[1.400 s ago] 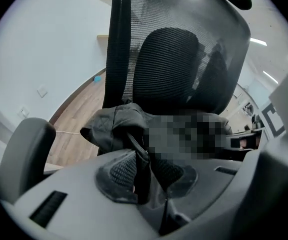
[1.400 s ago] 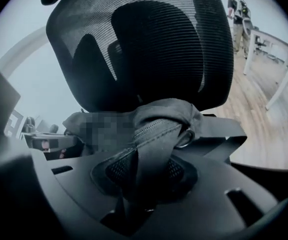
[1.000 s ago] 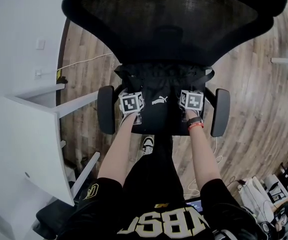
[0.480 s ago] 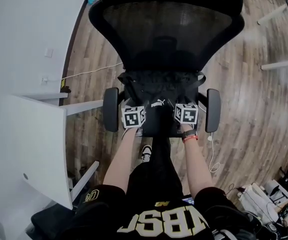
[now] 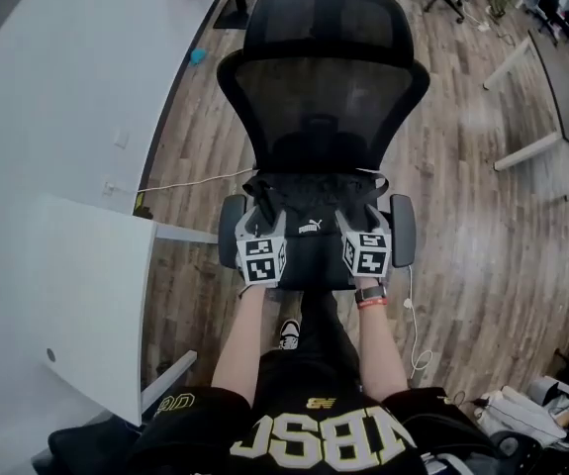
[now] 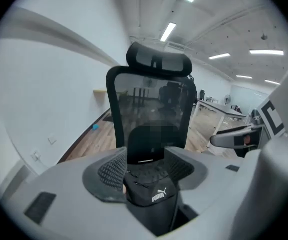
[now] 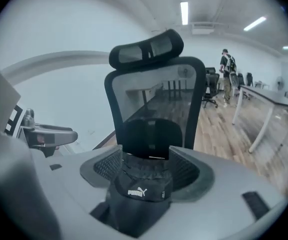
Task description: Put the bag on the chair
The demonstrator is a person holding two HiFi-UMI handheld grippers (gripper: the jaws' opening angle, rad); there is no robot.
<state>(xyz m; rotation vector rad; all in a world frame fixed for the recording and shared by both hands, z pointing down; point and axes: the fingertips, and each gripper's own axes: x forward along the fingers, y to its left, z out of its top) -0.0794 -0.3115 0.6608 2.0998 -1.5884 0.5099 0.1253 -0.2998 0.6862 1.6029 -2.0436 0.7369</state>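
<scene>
A black bag (image 5: 309, 206) with a white logo lies on the seat of a black mesh office chair (image 5: 324, 97), against the backrest. My left gripper (image 5: 264, 228) hovers by the bag's front left and my right gripper (image 5: 361, 224) by its front right, near the seat's front edge. In the left gripper view, the bag (image 6: 151, 191) shows past the left gripper (image 6: 145, 171). The right gripper view has the bag (image 7: 141, 186) beyond the right gripper (image 7: 146, 171). Both pairs of jaws are closing, and I see no pad pressing on the bag.
The chair's armrests (image 5: 231, 231) (image 5: 403, 231) flank both grippers. A white desk (image 5: 76, 305) stands at the left by the wall. A cable (image 5: 418, 334) lies on the wood floor, another desk (image 5: 521, 146) stands at the right, and a person (image 7: 227, 64) is far off.
The head view has pulled up and back, so the chair looks smaller. Both grippers have drawn back a little toward the seat's front edge. The bag stays on the seat.
</scene>
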